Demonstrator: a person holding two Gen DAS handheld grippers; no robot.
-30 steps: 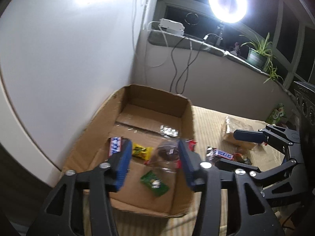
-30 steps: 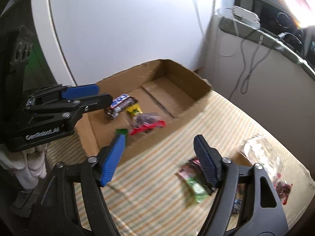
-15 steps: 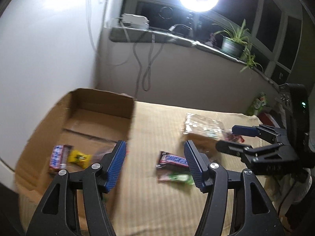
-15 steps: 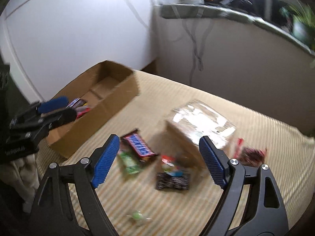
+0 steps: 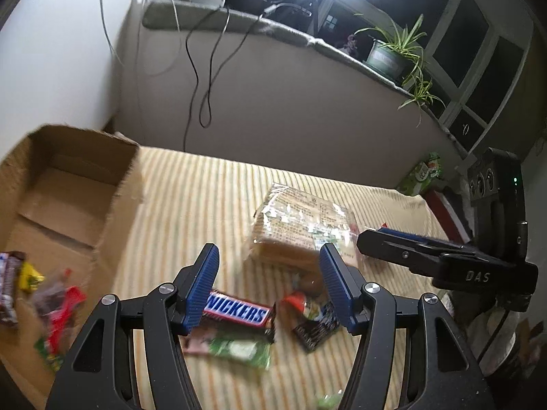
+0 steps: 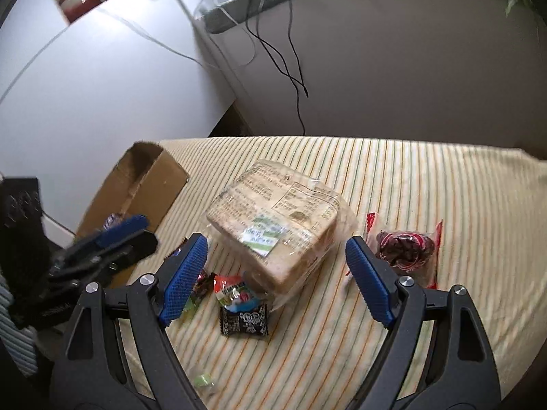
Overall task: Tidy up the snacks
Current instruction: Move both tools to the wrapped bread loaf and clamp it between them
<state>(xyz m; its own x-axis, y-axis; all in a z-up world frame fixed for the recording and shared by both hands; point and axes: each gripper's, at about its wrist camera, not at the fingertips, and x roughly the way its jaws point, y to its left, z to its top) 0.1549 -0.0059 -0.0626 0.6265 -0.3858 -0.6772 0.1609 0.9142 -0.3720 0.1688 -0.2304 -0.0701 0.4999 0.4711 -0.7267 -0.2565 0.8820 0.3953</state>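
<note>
The left gripper [image 5: 270, 285] hangs with fingers apart over a Snickers [image 5: 237, 311] on the striped cloth [image 5: 205, 191], gripping nothing. The right gripper [image 6: 277, 275] is spread wide around the bread bag [image 6: 273, 218] at 12 o'clock. The box [image 5: 65, 184] at 9 o'clock holds 4 or so snacks [image 5: 51, 300].

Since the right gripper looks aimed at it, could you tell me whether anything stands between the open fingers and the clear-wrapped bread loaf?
Nothing visible does. The right gripper is open, and the clear-wrapped bread loaf lies straight ahead on the striped cloth. A small black snack packet and a red-topped candy pouch lie near the loaf's front corner.
</note>
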